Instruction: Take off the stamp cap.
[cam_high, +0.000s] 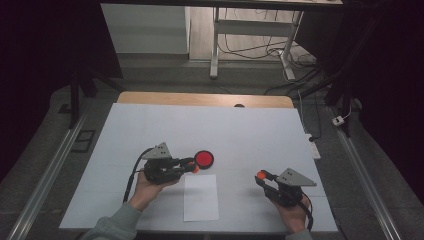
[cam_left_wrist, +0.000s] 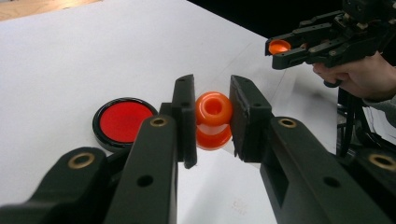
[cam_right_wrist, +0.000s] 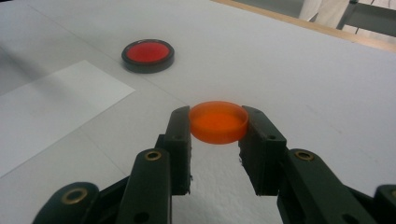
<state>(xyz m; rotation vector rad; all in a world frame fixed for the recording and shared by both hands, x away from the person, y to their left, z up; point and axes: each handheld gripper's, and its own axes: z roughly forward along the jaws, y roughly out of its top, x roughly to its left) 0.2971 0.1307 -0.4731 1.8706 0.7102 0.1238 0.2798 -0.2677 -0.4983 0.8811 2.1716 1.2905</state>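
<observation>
Two small orange plastic pieces, light, stiff and slick, are clamped: the left hand-held gripper (cam_left_wrist: 212, 119) grips the spool-shaped stamp body (cam_left_wrist: 213, 120) at frame centre, the right hand-held gripper (cam_right_wrist: 218, 128) pinches the round flat cap (cam_right_wrist: 218, 121) by its rim, centre frame.

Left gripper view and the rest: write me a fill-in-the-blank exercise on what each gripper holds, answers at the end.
1. The left gripper is shut on an orange ____-shaped stamp handle.
2. The right gripper is shut on a flat orange ____.
3. The black dish beside the left gripper holds a ____ pad.
4. A white sheet of ____ lies on the table between the two hands.

Missing words: spool; cap; red; paper
</observation>
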